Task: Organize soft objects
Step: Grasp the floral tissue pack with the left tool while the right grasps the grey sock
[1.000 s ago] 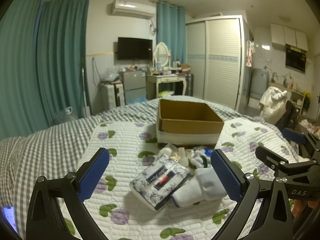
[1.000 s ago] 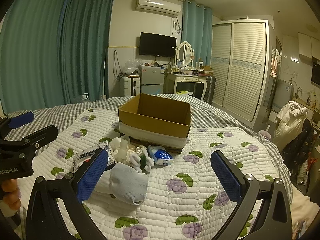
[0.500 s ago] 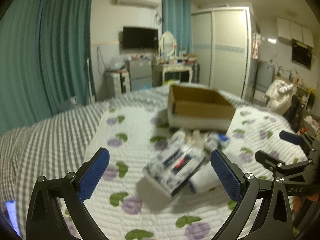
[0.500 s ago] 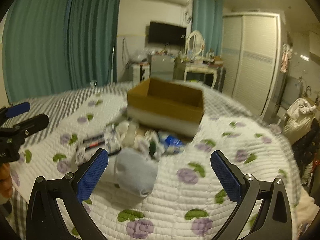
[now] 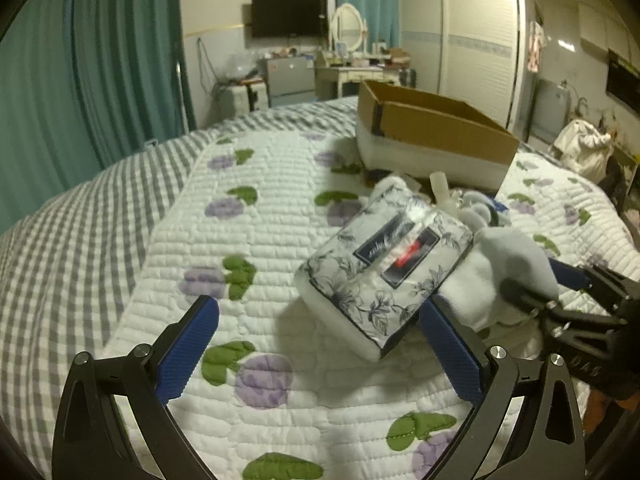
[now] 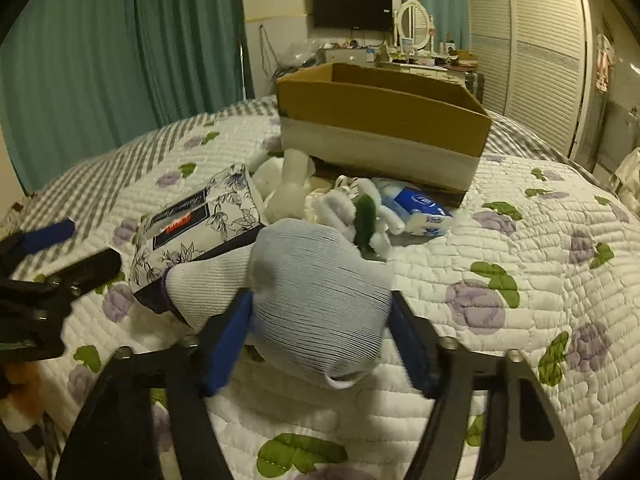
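Pale blue-and-white knitted sock (image 6: 316, 304) being taken by the right gripper (image 6: 320, 336); grasp step of the sorting, not yet lifted.

Right jaws are closing with the sock bundle between the blue pads (image 6: 230, 344), low centre of the right wrist frame; whether they already press the fabric cannot be told. The sock lies on the white quilted bedspread with purple flowers (image 6: 520, 240), its white cuff touching the floral-print tissue pack (image 6: 200, 224); long axis runs from cuff at mid-left to blue toe at lower centre. Left gripper (image 5: 320, 344) hangs wide open over the tissue pack's near corner, holding nothing. Next move likely calls for a firm pinch, then a lift and carry to the open brown cardboard box (image 6: 380, 120) at upper centre.
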Motion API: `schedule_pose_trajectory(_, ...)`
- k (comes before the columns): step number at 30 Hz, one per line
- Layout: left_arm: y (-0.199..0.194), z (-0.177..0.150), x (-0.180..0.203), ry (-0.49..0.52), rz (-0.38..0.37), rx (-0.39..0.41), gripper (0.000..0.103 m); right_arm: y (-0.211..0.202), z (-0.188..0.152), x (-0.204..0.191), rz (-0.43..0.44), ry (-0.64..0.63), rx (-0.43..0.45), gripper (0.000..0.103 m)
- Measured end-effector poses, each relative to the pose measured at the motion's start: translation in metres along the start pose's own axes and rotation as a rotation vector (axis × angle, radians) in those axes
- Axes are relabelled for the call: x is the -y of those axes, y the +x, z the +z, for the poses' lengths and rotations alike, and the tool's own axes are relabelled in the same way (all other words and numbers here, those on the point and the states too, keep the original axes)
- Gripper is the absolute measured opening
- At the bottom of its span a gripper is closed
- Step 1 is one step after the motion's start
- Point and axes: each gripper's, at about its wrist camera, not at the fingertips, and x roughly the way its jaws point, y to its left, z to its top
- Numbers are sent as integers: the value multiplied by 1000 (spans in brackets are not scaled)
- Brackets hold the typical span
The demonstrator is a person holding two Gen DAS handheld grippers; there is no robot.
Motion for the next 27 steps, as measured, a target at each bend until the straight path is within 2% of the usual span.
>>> schedule_pose_trajectory(2, 3, 0, 4, 12, -7, -8, 102, -9, -1, 5, 9, 13, 24, 52)
schedule_pose_trajectory(9, 17, 0, 18, 29, -44, -25, 101, -53, 12, 15, -40, 29, 150, 50)
schedule_pose_trajectory(10, 22, 0, 21, 31, -44, -31, 96, -57, 14, 17, -49, 33, 159, 50)
schedule_pose_trajectory(16, 53, 10, 21, -38, -64, -42, 93, -56, 14, 30, -72, 68, 152, 50)
schedule_pose_trajectory(23, 70, 2, 34, 40, -36, -47, 93, -47, 10, 35, -85, 72, 131, 50)
schedule_pose_trajectory(27, 63, 2, 34, 59, -58, -22, 73, -46, 9, 34, -85, 67, 123, 50)
